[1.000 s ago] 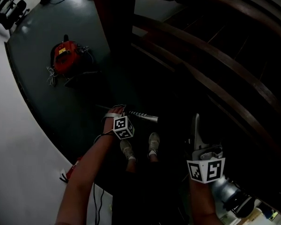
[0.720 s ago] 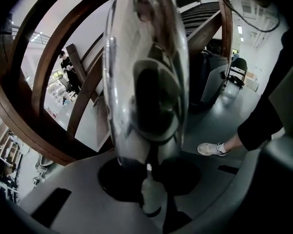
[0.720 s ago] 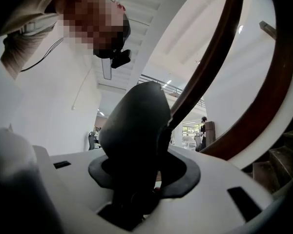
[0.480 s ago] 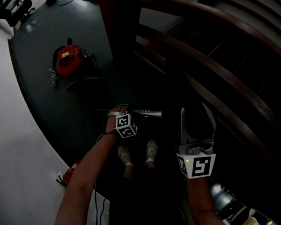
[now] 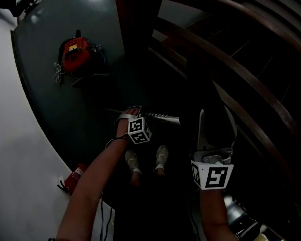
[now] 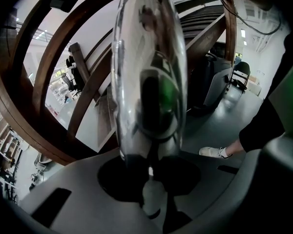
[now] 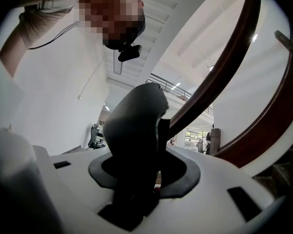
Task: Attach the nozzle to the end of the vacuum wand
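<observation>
Swinging in from the lower right of the head view, the right gripper (image 5: 215, 129) now stands near the free end of the wand (image 5: 163, 117), which the left gripper (image 5: 132, 115) holds out; they are apart. Left gripper view: jaws pinched narrow on the chrome wand (image 6: 149, 72). Right gripper view: jaws gripping the dark nozzle (image 7: 136, 126), so mating looks next.

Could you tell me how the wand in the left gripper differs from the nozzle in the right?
The wand is shiny silver metal; the nozzle is matt dark grey. The wand runs past the top of its view; the nozzle ends within its own. Both are clamped between jaws.
</observation>
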A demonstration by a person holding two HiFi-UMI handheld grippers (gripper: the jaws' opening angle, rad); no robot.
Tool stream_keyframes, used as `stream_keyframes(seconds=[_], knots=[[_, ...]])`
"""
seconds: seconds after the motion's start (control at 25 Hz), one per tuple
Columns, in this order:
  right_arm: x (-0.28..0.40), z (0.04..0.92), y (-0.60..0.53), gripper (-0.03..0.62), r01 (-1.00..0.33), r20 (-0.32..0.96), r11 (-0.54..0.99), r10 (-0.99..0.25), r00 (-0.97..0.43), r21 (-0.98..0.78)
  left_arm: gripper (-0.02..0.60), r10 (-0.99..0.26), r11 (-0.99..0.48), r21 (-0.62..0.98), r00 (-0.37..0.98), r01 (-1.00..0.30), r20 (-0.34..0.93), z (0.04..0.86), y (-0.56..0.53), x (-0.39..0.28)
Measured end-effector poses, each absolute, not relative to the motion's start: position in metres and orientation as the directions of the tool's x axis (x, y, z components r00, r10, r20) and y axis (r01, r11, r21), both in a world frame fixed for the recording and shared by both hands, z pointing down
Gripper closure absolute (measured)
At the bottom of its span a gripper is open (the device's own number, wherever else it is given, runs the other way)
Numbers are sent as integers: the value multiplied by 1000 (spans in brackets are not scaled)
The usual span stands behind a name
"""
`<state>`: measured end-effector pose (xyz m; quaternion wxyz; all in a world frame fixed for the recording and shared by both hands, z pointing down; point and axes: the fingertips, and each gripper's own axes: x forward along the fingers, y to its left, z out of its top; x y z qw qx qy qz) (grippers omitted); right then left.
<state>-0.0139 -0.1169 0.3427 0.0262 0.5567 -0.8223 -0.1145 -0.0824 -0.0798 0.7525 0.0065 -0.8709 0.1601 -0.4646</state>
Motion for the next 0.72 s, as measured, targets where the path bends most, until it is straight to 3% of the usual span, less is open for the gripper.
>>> stream_keyframes(seconds=[0.72], knots=[[19, 358, -81, 425, -943, -68, 277, -954, -293, 183, 488, -296, -933, -131, 509, -335, 808, 757, -82, -81]])
